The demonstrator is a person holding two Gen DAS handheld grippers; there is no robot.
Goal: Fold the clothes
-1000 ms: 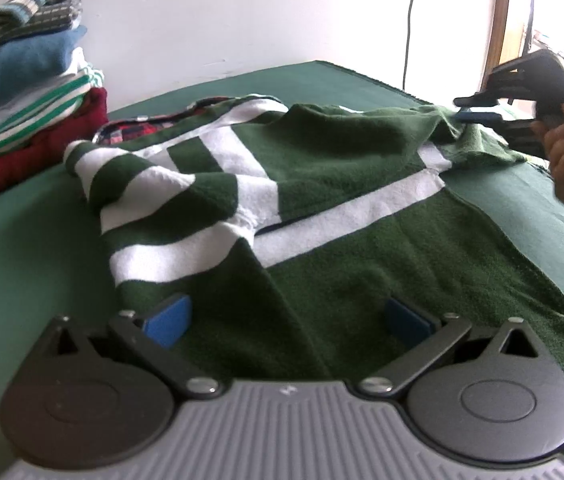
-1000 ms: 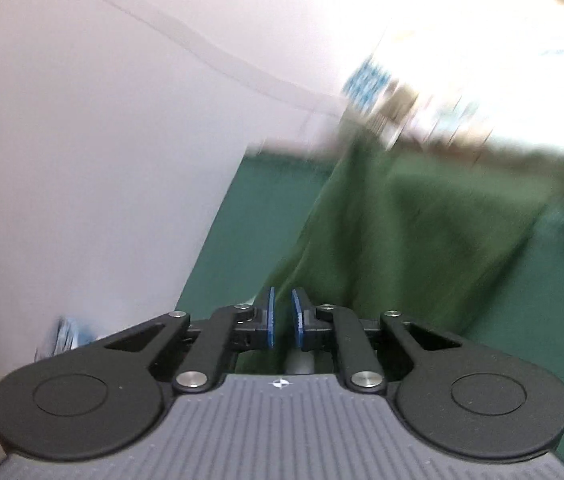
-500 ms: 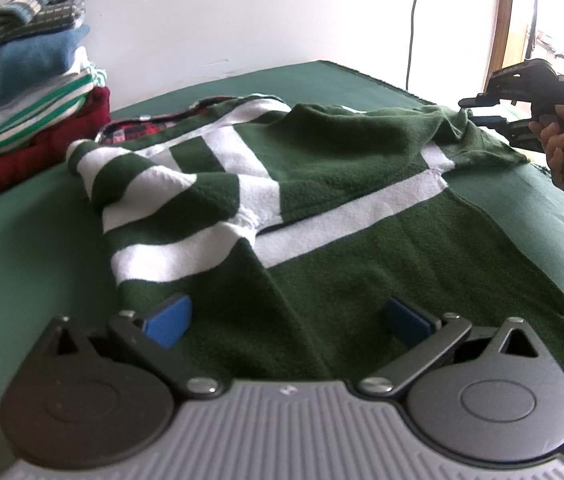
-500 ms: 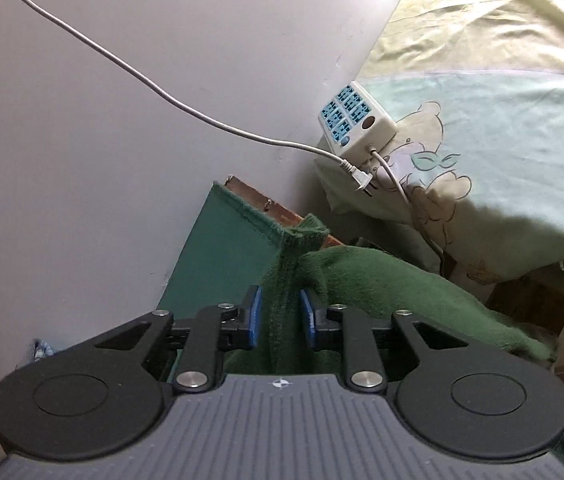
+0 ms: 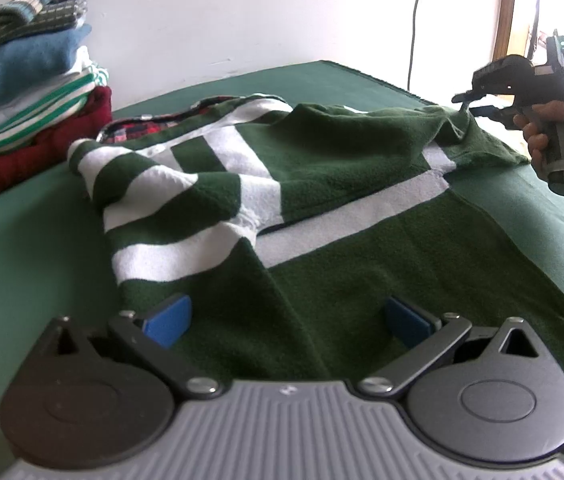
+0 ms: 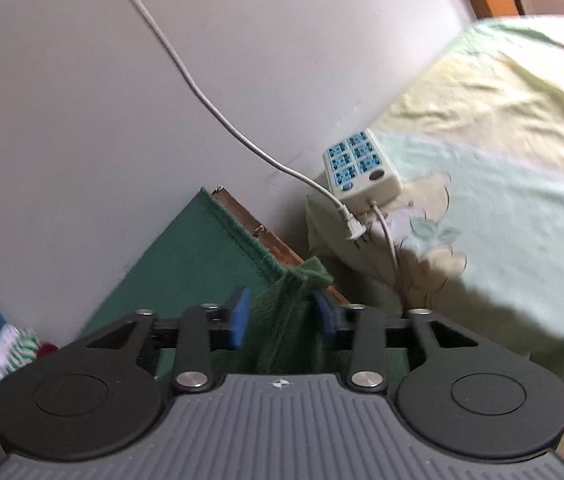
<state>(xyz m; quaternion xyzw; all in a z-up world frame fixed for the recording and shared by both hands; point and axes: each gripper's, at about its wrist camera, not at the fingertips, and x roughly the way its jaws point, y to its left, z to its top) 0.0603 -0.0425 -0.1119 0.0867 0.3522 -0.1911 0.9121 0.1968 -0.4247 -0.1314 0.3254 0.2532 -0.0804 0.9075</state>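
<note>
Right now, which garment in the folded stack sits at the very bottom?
The dark red garment, lying on the green table cover beneath the white-and-green striped one.

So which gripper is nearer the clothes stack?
Left. The left gripper hovers over the sweater's near hem, the stack ahead to its left; the right gripper is at the opposite far corner.
</note>
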